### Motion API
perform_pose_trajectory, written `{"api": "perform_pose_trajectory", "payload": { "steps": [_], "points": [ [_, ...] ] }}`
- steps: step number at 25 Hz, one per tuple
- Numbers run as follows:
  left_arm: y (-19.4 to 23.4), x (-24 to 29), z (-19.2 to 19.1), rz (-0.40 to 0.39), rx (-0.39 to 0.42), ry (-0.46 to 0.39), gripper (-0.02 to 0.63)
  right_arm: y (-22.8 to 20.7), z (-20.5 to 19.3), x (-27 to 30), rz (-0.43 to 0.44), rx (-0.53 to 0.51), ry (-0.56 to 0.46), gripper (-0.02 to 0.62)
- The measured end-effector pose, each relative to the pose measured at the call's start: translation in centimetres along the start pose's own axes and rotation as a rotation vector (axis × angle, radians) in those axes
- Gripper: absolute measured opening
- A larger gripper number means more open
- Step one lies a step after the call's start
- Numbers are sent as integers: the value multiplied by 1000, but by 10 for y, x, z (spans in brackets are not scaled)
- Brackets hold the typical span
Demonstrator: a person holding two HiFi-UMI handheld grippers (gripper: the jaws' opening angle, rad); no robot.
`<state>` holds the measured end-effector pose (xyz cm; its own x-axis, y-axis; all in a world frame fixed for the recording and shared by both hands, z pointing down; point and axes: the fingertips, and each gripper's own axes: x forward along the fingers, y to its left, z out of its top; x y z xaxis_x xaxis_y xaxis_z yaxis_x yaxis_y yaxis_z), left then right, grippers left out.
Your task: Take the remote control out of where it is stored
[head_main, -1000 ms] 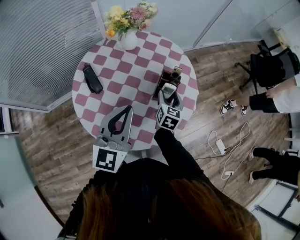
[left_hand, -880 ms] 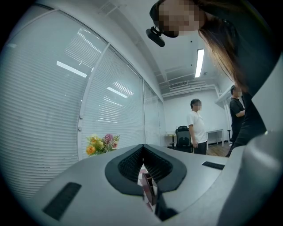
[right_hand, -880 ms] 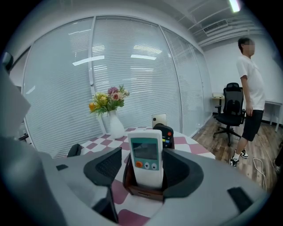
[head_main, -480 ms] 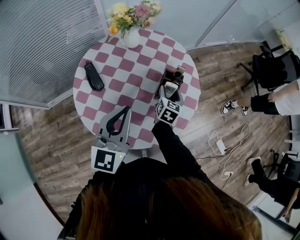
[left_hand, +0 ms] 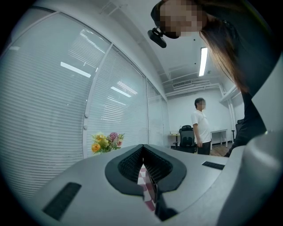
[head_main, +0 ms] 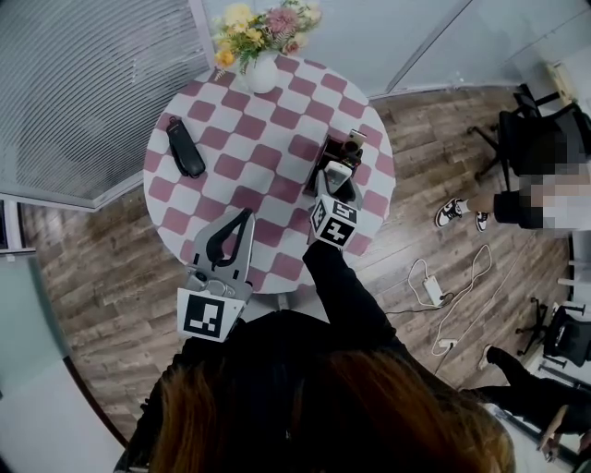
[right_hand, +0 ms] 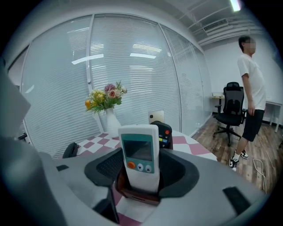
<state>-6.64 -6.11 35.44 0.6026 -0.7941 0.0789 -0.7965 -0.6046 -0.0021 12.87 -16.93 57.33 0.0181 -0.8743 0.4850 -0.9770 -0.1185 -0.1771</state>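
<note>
While the left gripper (head_main: pixel 247 215) hangs over the near left of the table (head_main: pixel 249 139), its jaws are pressed together with nothing between them, only checked cloth showing below the slit. Far left on the cloth lies a black oblong thing (head_main: pixel 185 148), well apart from everything else. At the far edge stands a white vase (head_main: pixel 261 76) of flowers (head_main: pixel 263 26). Now across to the right side: the right gripper (head_main: pixel 335 190) sits over the brown holder (head_main: pixel 319 164), and its jaws are closed in on the white remote (right_hand: pixel 139 152), one pad against each side. The remote stands upright, screen and orange button facing the gripper's camera, its foot down in the holder. Just behind it in the same holder is a black remote (right_hand: pixel 165 132) with coloured buttons, and beyond that a pale device (right_hand: pixel 156 116) stands up. Off the table on the right, a person (right_hand: pixel 252 84) stands on the wood floor near a black office chair (right_hand: pixel 231 108), and white cables (head_main: pixel 443 286) trail across the boards
</note>
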Motion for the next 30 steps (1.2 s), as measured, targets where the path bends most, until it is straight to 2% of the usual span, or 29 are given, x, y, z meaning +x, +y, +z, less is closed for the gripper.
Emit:
{"api": "perform_pose_trajectory", "payload": {
  "steps": [9,18,24,30],
  "points": [
    [-1,6,2,4,-8,-16,9,17,39,-20,130,-104,-92,265],
    [-4,10,4,1,-10,-29,9,26,61,-51,229,-154,-125,265],
    [-3,9,5,9,-15,-34,9,36,57,-78,330,-213,-88,264],
    [-2,11,3,14,-28,-37,9,40,33,-92,440,-235,39,264]
  ]
}}
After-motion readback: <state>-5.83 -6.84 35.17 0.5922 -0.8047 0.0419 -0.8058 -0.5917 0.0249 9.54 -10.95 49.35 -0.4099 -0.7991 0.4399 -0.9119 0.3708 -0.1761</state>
